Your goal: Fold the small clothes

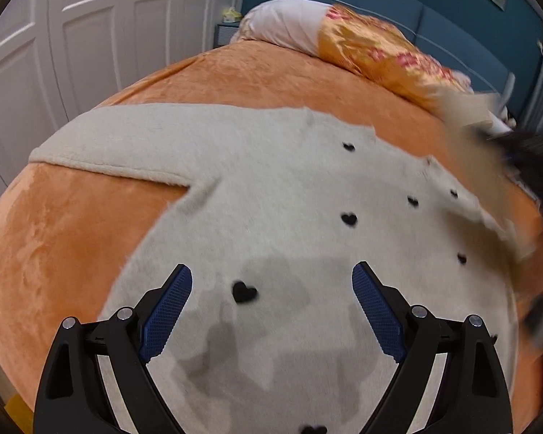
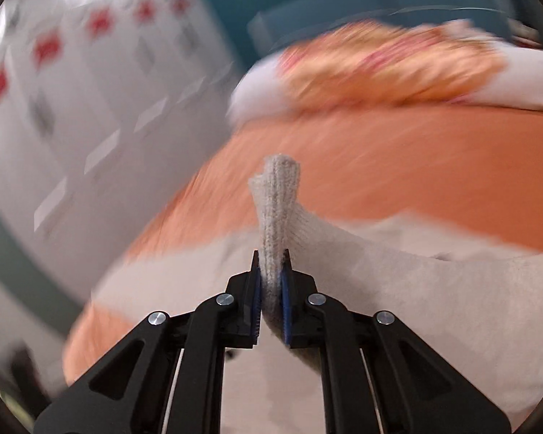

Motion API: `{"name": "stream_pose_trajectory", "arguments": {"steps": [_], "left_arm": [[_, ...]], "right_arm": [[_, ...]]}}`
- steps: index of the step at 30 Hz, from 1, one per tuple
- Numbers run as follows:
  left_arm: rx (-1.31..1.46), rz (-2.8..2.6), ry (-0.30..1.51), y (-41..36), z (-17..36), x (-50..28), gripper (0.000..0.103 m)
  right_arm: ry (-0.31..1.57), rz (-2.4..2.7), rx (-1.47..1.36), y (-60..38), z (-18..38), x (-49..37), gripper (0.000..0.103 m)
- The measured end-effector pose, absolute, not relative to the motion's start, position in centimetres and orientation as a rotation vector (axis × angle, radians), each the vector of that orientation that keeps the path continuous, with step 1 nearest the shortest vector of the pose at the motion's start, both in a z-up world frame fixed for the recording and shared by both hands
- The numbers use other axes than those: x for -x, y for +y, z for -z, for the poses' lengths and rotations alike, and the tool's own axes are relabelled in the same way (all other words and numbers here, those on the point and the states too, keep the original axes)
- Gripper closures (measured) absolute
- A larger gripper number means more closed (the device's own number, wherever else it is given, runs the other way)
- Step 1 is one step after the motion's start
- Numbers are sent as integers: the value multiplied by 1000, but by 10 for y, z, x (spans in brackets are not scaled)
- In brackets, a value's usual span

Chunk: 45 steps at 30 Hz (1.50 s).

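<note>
A cream knitted sweater point(image 1: 289, 188) with small black hearts lies spread flat on an orange bed cover point(image 1: 72, 246), one sleeve stretched out to the left. My left gripper point(image 1: 271, 267) hovers open over the sweater's lower body, nothing between its blue pads. In the right wrist view my right gripper point(image 2: 271, 256) is shut on the ribbed cuff point(image 2: 278, 195) of the other sleeve, which stands up from the pads. The rest of the sweater point(image 2: 416, 289) trails away below. In the left wrist view that lifted sleeve point(image 1: 467, 133) is a blur at the right edge.
A white pillow point(image 1: 282, 25) and an orange patterned quilt point(image 1: 380, 50) lie at the head of the bed, against a blue headboard point(image 1: 452, 29). White wardrobe doors point(image 1: 90, 36) stand close along the left side. The bed cover point(image 2: 416, 162) surrounds the sweater.
</note>
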State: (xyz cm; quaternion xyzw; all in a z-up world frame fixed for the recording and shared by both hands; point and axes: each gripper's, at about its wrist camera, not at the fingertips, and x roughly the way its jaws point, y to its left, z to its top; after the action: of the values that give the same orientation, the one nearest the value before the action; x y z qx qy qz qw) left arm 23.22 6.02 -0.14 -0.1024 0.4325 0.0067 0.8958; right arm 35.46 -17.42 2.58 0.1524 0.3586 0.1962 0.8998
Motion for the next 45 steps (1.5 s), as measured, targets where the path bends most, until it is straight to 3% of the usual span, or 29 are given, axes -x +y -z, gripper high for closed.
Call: {"name": "stream_pose_trajectory", "arguments": {"steps": [5, 9, 18, 22, 24, 26, 27, 28, 30, 31, 36, 40, 45], "left_arm": [[279, 13, 918, 81, 7, -247, 15], [375, 54, 940, 93, 20, -266, 15], [479, 124, 987, 66, 50, -316, 15], [419, 84, 974, 52, 53, -336, 17], [398, 98, 973, 45, 50, -346, 41], [385, 104, 988, 44, 49, -357, 83], [392, 129, 987, 43, 47, -362, 94], [392, 148, 986, 42, 45, -366, 97], [363, 165, 935, 38, 29, -370, 98], [341, 173, 903, 35, 19, -371, 98], [303, 178, 739, 37, -18, -360, 98], [221, 134, 918, 29, 48, -374, 97], [215, 108, 899, 29, 67, -367, 93]], "right_arm": [[979, -467, -134, -63, 61, -362, 84], [895, -471, -286, -103, 35, -338, 52], [757, 86, -443, -309, 12, -235, 46], [798, 208, -475, -351, 19, -233, 46], [826, 211, -458, -355, 35, -227, 46], [860, 201, -442, -357, 51, -244, 46], [883, 193, -432, -351, 55, -254, 51], [908, 183, -420, -344, 59, -262, 56], [925, 176, -397, -333, 63, -272, 85], [871, 176, -396, -331, 51, -273, 91], [579, 160, -464, -338, 3, -236, 94], [867, 235, -486, -356, 83, -258, 94], [759, 248, -464, -348, 34, -247, 91]]}}
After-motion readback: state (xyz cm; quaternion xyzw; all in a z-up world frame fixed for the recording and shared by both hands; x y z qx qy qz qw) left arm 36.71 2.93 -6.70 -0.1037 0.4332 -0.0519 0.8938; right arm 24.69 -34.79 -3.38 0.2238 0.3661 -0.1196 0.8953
